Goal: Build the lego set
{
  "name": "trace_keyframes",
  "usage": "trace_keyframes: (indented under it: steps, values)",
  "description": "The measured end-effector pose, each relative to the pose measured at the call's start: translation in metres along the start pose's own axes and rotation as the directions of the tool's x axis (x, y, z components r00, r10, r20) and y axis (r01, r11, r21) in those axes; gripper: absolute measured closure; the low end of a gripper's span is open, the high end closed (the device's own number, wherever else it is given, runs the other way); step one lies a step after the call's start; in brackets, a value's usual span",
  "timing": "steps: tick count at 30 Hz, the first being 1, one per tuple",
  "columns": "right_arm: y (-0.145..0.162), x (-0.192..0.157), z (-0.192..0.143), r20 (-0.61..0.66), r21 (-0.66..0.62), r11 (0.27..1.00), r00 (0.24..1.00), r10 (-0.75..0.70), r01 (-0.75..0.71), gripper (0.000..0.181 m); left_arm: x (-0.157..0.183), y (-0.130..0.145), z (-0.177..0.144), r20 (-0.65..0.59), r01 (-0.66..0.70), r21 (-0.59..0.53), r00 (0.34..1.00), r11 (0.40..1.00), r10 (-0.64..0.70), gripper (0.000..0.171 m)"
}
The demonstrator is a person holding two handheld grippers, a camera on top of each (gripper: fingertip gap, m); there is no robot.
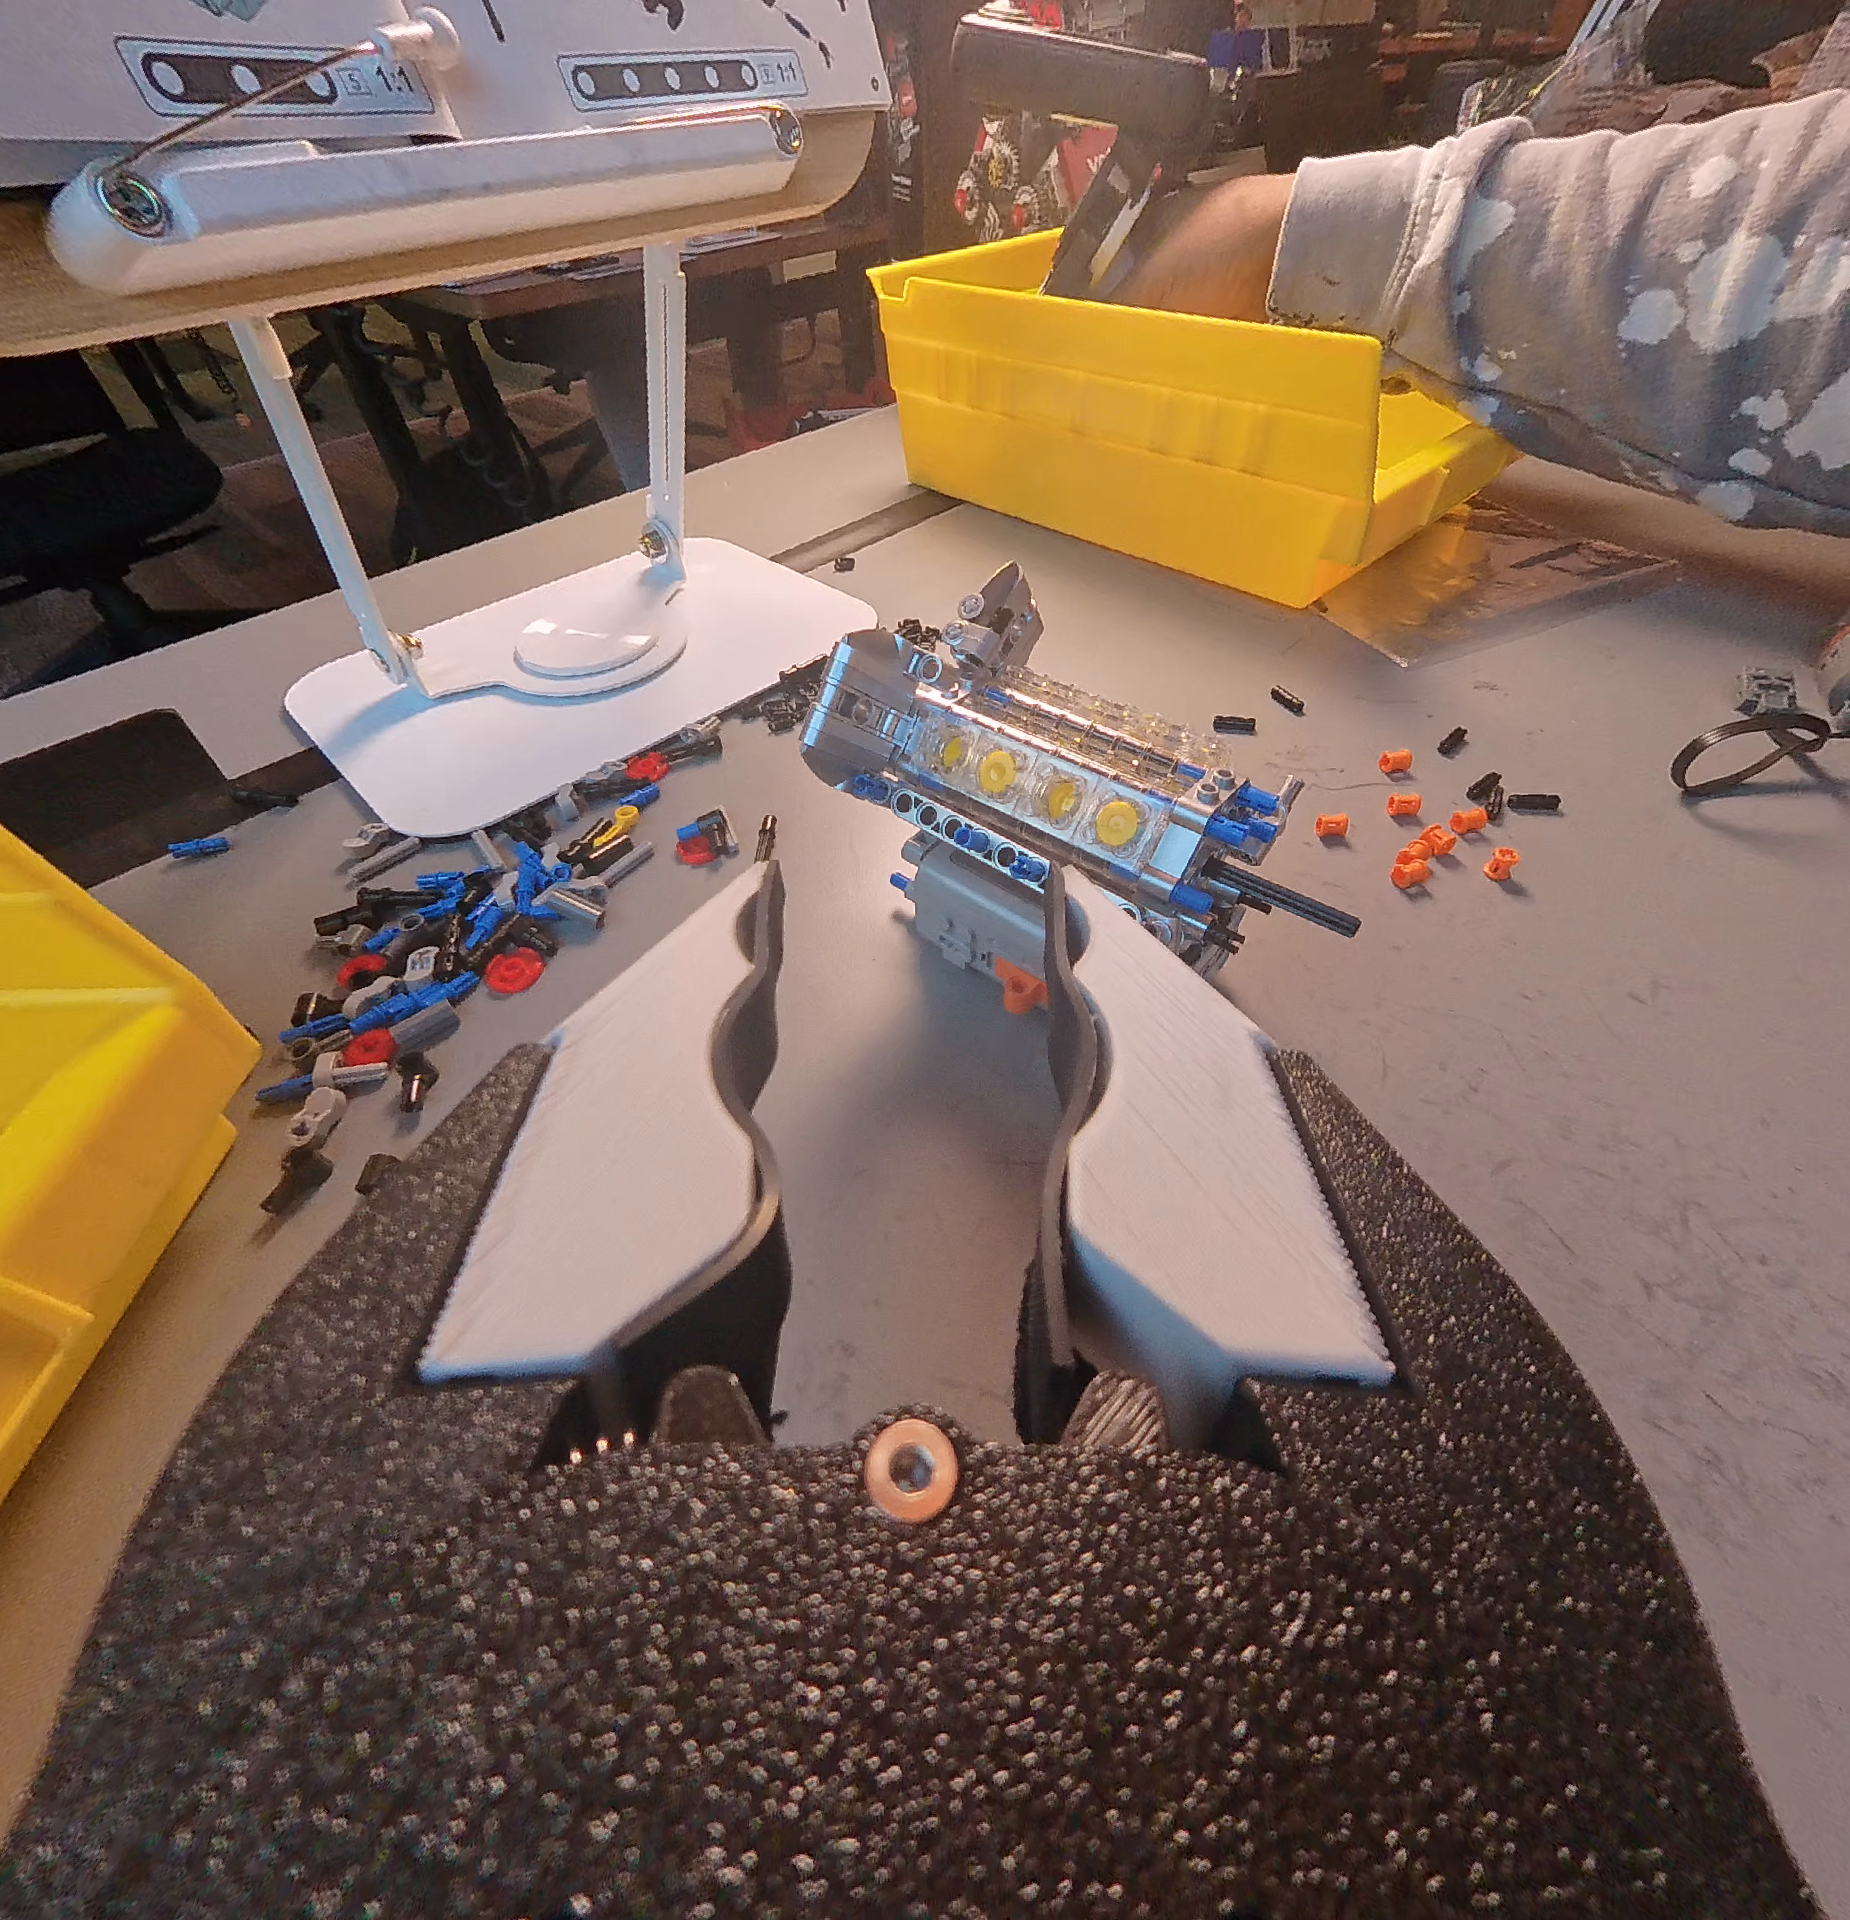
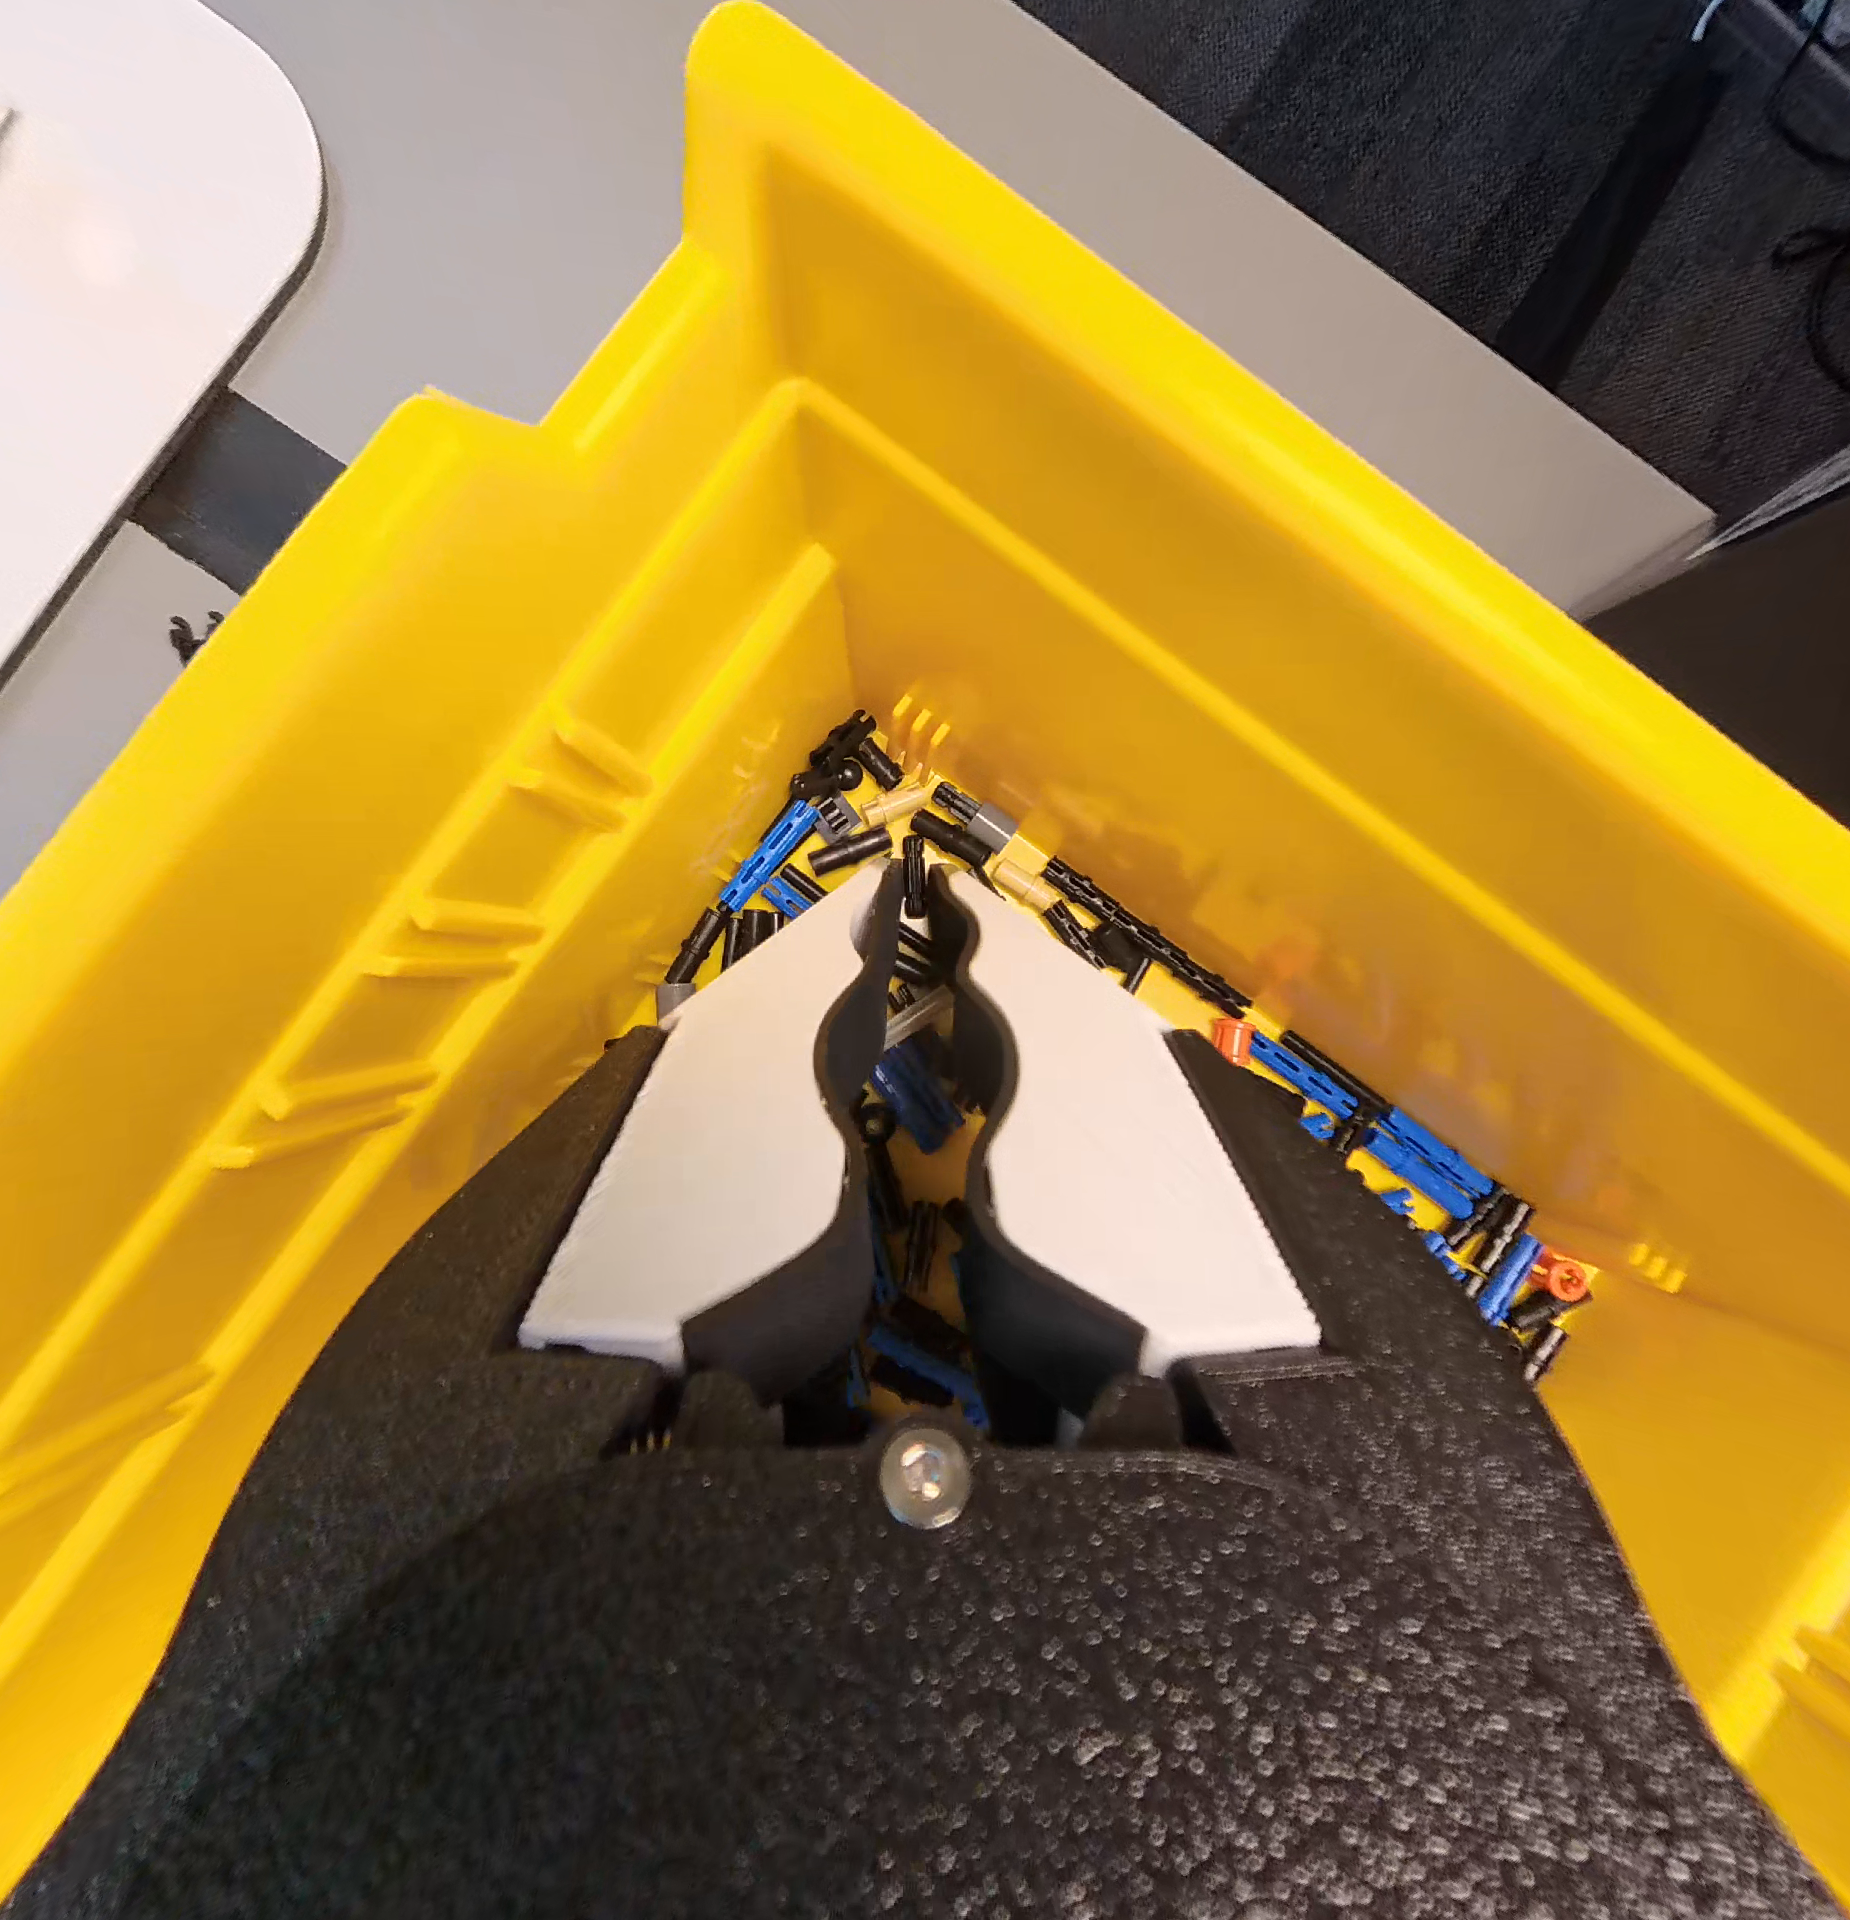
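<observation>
Right tongs (image 2: 913, 883), frame centre, deep in a yellow bin (image 2: 1108, 582), pinched on a small black pin (image 2: 913, 871); lift slowly, keep squeeze. Left tongs (image 1: 905, 894) released, hovering beside the brick engine model (image 1: 1035, 769) on the bench (image 1: 1523, 1091).

Inside the far yellow plastic bin (image 1: 1129, 416) the right gripper (image 1: 1097, 249) is mostly hidden behind the wall, while the near left yellow bin (image 1: 59, 1091) is cut off by the edge, and the small pins (image 2: 1420, 1153) under the fingers blur together.
</observation>
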State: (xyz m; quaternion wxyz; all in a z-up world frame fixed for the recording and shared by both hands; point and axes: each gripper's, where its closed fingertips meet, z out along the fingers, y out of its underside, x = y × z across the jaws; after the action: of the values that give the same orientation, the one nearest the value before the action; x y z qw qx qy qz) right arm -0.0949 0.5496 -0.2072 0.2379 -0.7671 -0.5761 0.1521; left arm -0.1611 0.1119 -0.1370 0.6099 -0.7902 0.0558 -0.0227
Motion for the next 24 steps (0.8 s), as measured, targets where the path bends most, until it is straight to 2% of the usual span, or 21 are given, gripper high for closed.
trace_keyframes:
  steps: [5,10,12,15,17,20,22,24]
  values:
    - [0.0,0.0,0.0,-0.006,0.0,1.0,1.0,-0.007,0.007,0.177,-0.001,0.0,0.0,0.0,-0.002,0.0,1.0,1.0,0.002,0.123]
    - [0.002,0.004,-0.004,-0.062,0.013,0.996,0.994,-0.085,0.086,0.179,-0.001,0.0,0.0,0.0,-0.004,0.003,1.0,1.0,0.004,0.123]
    - [-0.006,0.002,-0.023,-0.061,0.085,0.994,0.996,-0.065,0.071,0.179,-0.001,-0.001,0.0,-0.002,-0.009,0.006,1.0,1.0,0.009,0.123]
    - [-0.024,-0.011,-0.085,-0.047,0.269,0.961,0.998,-0.048,0.059,0.179,0.002,-0.003,-0.001,-0.019,-0.013,0.021,1.0,1.0,0.013,0.123]
    - [-0.028,-0.039,-0.137,-0.027,0.388,0.917,0.996,-0.086,0.09,0.178,0.003,-0.003,-0.002,-0.037,-0.007,0.029,0.999,1.0,0.008,0.123]
    - [-0.009,-0.105,-0.205,0.002,0.505,0.849,0.984,-0.179,0.154,0.178,0.008,-0.003,-0.002,-0.078,-0.01,0.026,0.997,1.0,0.012,0.123]
    - [0.018,-0.15,-0.228,0.011,0.516,0.833,0.971,-0.238,0.198,0.178,0.014,-0.002,-0.001,-0.118,-0.024,0.017,0.993,1.0,0.026,0.123]
    - [0.05,-0.192,-0.227,0.038,0.484,0.843,0.957,-0.289,0.235,0.178,0.019,0.0,-0.001,-0.142,-0.044,0.011,0.989,0.999,0.045,0.123]
